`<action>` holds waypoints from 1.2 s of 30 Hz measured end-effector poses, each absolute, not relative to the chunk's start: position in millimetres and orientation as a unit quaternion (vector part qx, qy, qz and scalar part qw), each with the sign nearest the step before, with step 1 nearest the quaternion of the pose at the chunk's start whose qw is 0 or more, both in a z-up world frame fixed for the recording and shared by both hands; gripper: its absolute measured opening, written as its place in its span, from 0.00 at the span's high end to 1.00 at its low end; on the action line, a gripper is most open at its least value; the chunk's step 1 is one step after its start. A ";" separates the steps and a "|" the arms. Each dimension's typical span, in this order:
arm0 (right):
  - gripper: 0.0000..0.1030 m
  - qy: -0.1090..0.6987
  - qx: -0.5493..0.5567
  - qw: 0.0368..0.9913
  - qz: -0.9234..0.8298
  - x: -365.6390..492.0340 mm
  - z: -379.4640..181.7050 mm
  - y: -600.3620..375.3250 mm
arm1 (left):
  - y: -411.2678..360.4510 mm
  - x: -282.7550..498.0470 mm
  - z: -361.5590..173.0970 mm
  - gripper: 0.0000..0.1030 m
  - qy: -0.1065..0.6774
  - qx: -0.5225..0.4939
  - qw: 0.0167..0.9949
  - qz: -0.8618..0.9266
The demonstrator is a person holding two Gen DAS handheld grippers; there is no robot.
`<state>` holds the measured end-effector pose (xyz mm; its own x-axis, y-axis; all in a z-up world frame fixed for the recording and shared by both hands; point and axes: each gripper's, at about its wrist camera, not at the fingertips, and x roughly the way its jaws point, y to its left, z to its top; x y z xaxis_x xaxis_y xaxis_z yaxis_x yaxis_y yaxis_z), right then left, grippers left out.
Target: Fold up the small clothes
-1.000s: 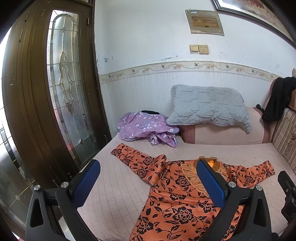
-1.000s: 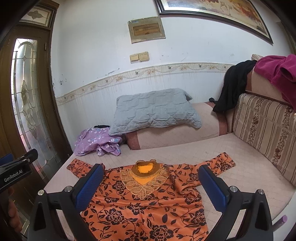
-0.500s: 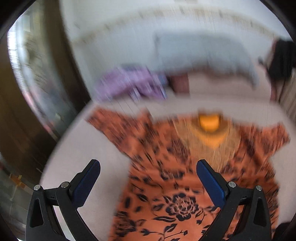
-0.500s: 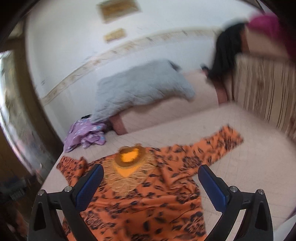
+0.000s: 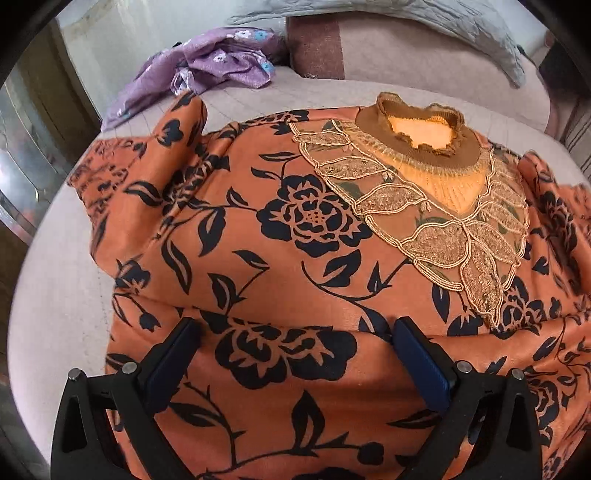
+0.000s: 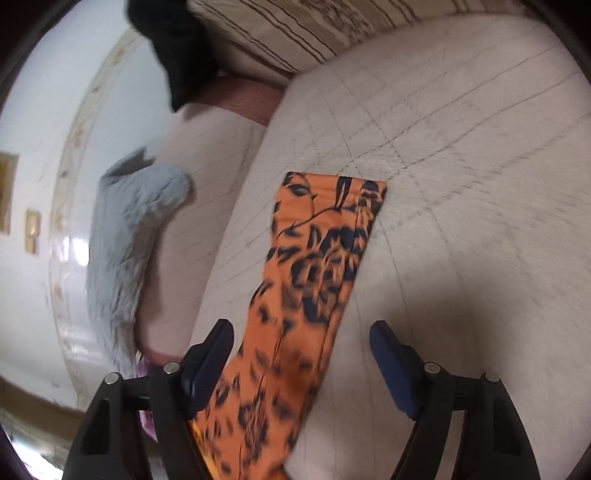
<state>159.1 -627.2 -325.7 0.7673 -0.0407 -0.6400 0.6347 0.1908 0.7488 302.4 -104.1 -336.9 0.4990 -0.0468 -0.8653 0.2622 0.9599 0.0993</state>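
Observation:
An orange blouse with black flowers (image 5: 303, 229) lies spread flat on the beige quilted mattress (image 5: 51, 280), its lace collar (image 5: 424, 173) toward the pillows. My left gripper (image 5: 293, 328) hovers low over the blouse's chest, open, its blue pads (image 5: 173, 354) wide apart above the cloth. In the right wrist view one long sleeve (image 6: 317, 266) stretches out over the mattress (image 6: 461, 184). My right gripper (image 6: 301, 330) is rolled sideways over that sleeve with its jaws closing. The sleeve lies between the pads (image 6: 391, 362), which do not press it.
A crumpled purple flowered garment (image 5: 207, 66) lies at the mattress's far left corner. A grey quilted pillow (image 6: 125, 236) and pink bolsters (image 5: 388, 55) line the wall. A striped cushion (image 6: 314, 29) and dark clothing (image 6: 173, 48) sit past the sleeve's end.
Both grippers dropped from a high view of the room down close to the blouse. The left came over its chest. The right swung to the sleeve, rolled sideways, and its jaws narrowed.

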 end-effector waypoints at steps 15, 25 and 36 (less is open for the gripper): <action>0.90 0.233 0.416 0.865 -0.158 234.5 -225.3 -565.6 | -81.7 316.1 -320.2 0.00 0.475 0.101 0.871 -0.067; 0.86 0.259 0.378 0.881 0.116 289.4 -183.0 -360.9 | 0.9 323.5 -277.8 0.00 0.421 0.059 0.903 0.057; 0.07 0.348 0.438 0.802 0.210 288.4 -237.2 -289.0 | 31.4 322.7 -261.8 0.00 0.393 0.011 0.917 0.069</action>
